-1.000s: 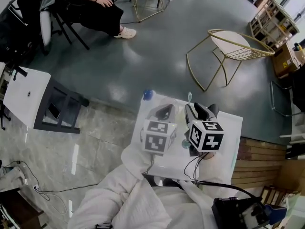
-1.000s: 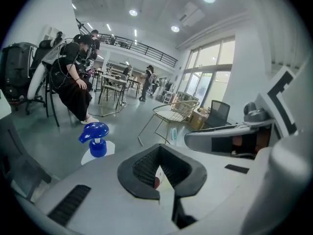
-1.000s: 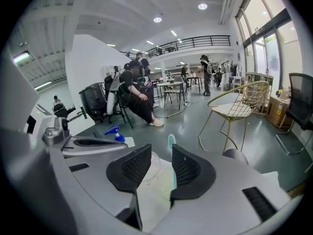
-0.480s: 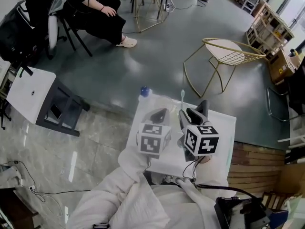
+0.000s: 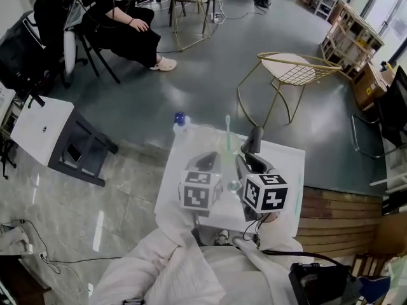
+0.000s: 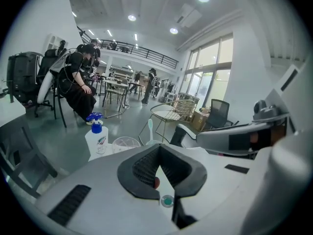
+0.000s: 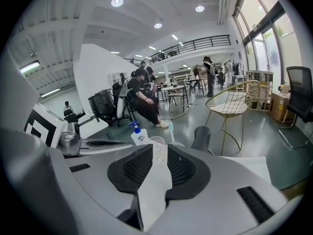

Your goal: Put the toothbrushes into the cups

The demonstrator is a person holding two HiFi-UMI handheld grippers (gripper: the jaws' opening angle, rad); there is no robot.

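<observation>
Head view: both tongs are seen drawn back from the cups, left tongs (image 5: 206, 162) and right tongs (image 5: 249, 165) over the near surface (image 5: 283, 170). The brush (image 5: 227, 129) is left upright, apparently in a clear cup (image 5: 229, 150); the dark cup (image 5: 254, 140) looks unfilled.

Left gripper view: jaws slightly parted, nothing held.

Right gripper view: jaws wide, empty. One brush is judged placed.

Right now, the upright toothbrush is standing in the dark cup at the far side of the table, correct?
Not quite. The toothbrush stands upright to the left of the dark cup, apart from it, in what looks like a clear cup. Nothing sticks out of the dark cup. It is at the far side of the table, as you say. The right gripper view shows the gap between them.
</observation>
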